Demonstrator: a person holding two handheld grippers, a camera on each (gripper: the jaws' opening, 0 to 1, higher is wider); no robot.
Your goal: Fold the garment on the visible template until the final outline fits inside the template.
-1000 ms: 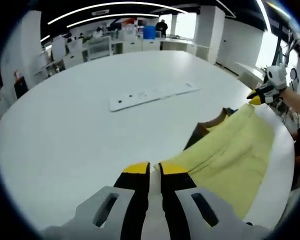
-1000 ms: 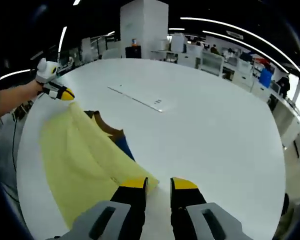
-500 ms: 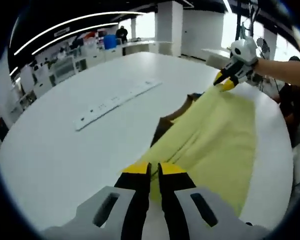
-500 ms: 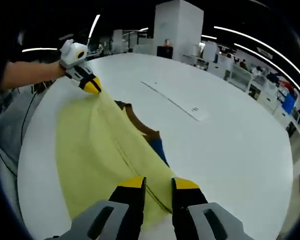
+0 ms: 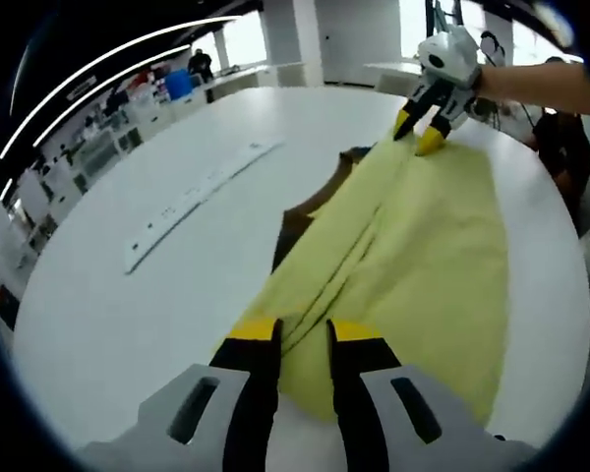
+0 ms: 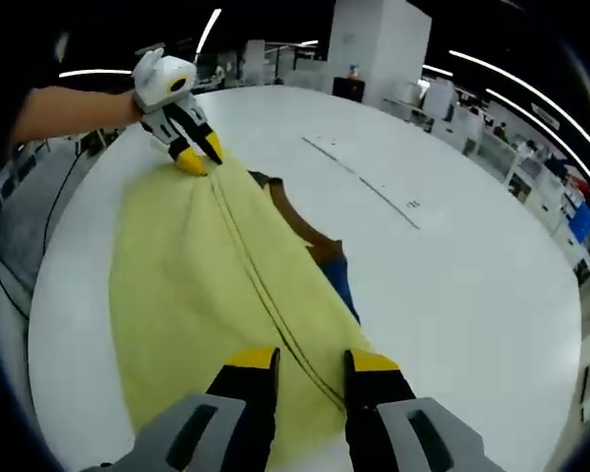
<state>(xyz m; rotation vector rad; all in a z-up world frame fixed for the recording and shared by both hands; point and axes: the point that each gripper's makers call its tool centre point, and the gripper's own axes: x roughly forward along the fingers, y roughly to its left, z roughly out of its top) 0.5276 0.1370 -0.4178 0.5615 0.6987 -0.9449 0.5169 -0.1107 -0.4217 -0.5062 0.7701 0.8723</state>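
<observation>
A pale yellow garment (image 5: 423, 256) lies folded lengthwise on the white round table (image 5: 118, 305), with long creases running down it. In the right gripper view the same garment (image 6: 187, 285) stretches from my jaws to the far end. My left gripper (image 5: 303, 332) stands open over one end, its tips apart with cloth between them. My right gripper (image 6: 313, 362) is open at the opposite end. Each shows in the other's view, the right gripper (image 5: 419, 133) and the left gripper (image 6: 199, 155), both with tips spread. A brown piece (image 6: 300, 221) and a blue edge (image 6: 340, 280) stick out from under the garment.
A long white strip (image 5: 192, 197) lies flat on the table beyond the garment, seen also as the strip (image 6: 364, 182). The table edge (image 6: 59, 295) runs close along the garment's outer side. Desks and office furniture stand far behind.
Both grippers have come down toward the table with the garment's ends, and their jaws have spread apart, letting the cloth go. The garment now lies flatter and stretched out.
</observation>
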